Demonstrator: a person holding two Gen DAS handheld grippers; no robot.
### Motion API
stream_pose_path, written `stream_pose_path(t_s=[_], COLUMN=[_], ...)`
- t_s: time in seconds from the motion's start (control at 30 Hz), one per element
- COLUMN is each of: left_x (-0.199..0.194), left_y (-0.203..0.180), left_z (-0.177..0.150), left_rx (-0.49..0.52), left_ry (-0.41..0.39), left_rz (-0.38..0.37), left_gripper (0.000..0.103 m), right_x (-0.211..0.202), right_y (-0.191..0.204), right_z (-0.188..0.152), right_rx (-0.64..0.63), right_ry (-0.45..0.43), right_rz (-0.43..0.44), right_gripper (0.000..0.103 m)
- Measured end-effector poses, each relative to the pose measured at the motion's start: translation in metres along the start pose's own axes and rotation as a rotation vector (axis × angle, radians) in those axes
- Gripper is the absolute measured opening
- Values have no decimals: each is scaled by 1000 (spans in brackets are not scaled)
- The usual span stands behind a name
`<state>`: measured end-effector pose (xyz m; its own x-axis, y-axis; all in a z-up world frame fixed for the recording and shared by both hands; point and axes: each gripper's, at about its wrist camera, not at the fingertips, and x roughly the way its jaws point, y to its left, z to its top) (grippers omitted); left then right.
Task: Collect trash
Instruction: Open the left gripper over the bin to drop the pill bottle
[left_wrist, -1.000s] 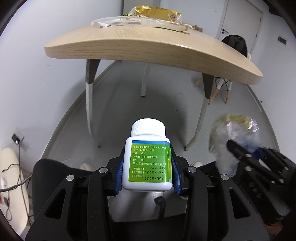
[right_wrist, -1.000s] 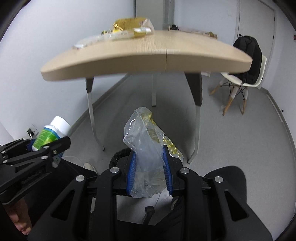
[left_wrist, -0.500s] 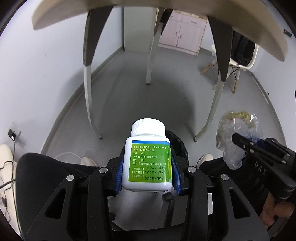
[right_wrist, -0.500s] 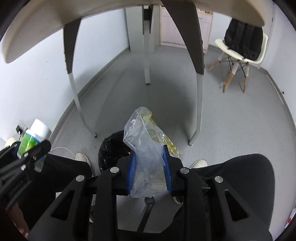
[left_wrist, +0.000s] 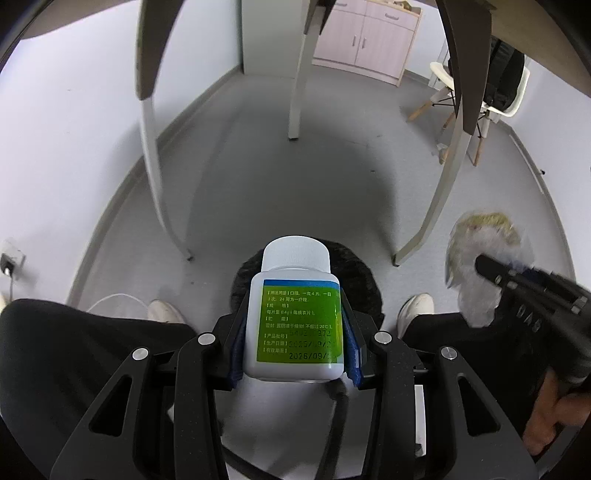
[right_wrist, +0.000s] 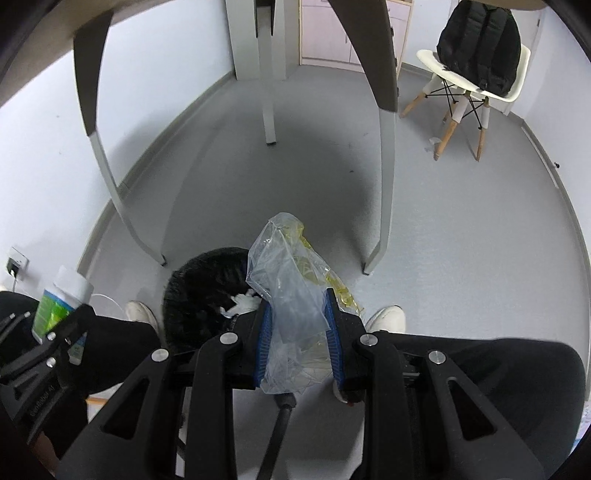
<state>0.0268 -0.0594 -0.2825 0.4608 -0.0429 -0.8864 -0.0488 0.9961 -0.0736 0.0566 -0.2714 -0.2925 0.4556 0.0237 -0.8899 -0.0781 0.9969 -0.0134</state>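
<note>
Over the last second both views have dropped from the counter's top surface to its underside; the leftover wrappers on top are gone from sight, and the counter legs (left_wrist: 151, 147) now frame the floor; a black-lined trash bin (right_wrist: 207, 291) has come into view between the person's white shoes, so both hands have evidently swung down from the counter toward it, and the task looks to be at the drop stage for these two items.

In the left wrist view the left gripper (left_wrist: 293, 328) is closed on the pill bottle (left_wrist: 295, 314), its blue-padded fingers (left_wrist: 239, 343) pressed against both sides of the green label; the bottle stands upright, white cap at 12 o'clock, with the bin's dark rim showing just behind it.

In the right wrist view the right gripper (right_wrist: 297, 332) is clamped on the plastic bag (right_wrist: 291, 302), a crumpled clear bag with yellowish scraps inside; its fingers (right_wrist: 261, 339) are close together with the film bunched between them; the bin sits at about 10 o'clock from the bag, some white scrap already in it; the left gripper with its bottle shows at 9 o'clock.

Neither item is released yet; the bottle looks nearer to being over the opening than the bag.
</note>
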Motion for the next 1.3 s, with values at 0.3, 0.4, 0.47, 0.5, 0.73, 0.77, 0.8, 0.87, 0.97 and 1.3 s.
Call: stream_pose_path(t_s=[0.3,0.4,0.47,0.5,0.73,0.77,0.8,0.87,0.97,1.3], left_x=[46,56,63,69,94,98,100,107,115,120], left_y=[-10,-15,-16,-18,-31,-34,-35,-38,-43,-35], left_z=[17,20,21,22,29,29,30,30,30,37], left_rx=[20,28,28,31,52,59,63,69,76,54], left_ry=[48,61,71,81,113,118,123,135,151,123], left_rz=[10,17,19,22,9,10,9,12,9,18], left_gripper=[41,41,41,41,41,41,41,41,41,73], right_x=[31,47,56,59,66,65,65,66,69,73], right_y=[-17,-21,-25,-26,-37,-41,-44,-49,-56,-46], right_z=[5,7,9,10,14,14,14,13,11,10], right_rx=[-9,2,6,7,40,49,55,65,75,56], right_ry=[38,67,80,84,76,72,70,71,78,89], right_rz=[-28,-30,-30,-28,-6,-5,-4,-4,-6,-7], right_gripper=[26,26,26,26,26,26,26,26,26,26])
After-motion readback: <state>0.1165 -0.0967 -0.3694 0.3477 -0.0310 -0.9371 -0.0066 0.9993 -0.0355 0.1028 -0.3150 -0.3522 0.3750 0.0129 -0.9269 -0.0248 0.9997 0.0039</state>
